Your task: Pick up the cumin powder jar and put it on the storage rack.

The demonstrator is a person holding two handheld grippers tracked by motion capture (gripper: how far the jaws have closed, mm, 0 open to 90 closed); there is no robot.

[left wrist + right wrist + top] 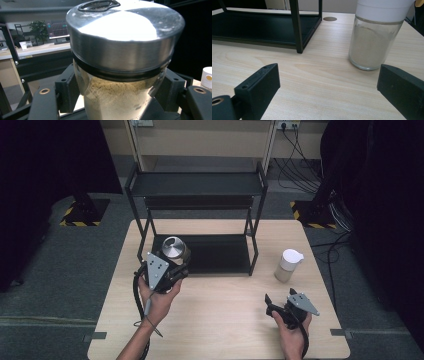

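Note:
A glass jar (120,100) of tan powder with a silver metal lid (174,248) sits between my left gripper's (117,97) jaws, which are shut on its glass body. In the high view the left gripper (175,266) holds this jar at the front left corner of the black rack (200,185); the jar's base is hidden. A second jar (288,265) with a white lid and pale powder stands on the table right of the rack. My right gripper (279,296) rests open near the table's front right, with the white-lidded jar (373,42) just ahead of it.
The black two-level metal rack (297,27) stands at the back middle of the light wooden table (220,320). Its lower shelf (220,254) and upper shelf are bare. Cables and dark stands lie on the floor beyond the table.

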